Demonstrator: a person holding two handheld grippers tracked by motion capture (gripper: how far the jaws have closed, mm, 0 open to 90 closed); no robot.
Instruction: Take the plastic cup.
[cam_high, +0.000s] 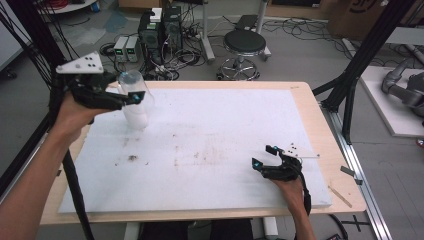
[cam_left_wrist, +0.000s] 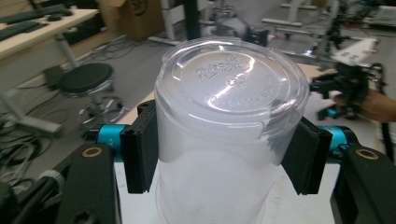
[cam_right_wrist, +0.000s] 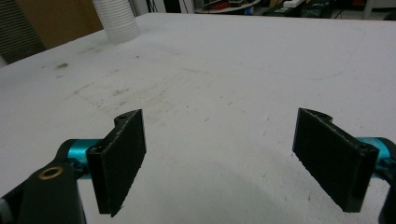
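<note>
Jaws of the left gripper clamp the clear cup stack below its rim; keep it upright. Right gripper waits open.

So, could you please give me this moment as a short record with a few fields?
held item: stack of clear plastic cups, upside down, bottom facing up
left tool: pads pressed on both sides of the top cup, near the table's far left corner
right tool: open, nothing between the jaws, low over the white board
surface: board marked with small dark stains
behind table: black stool on the floor
</note>
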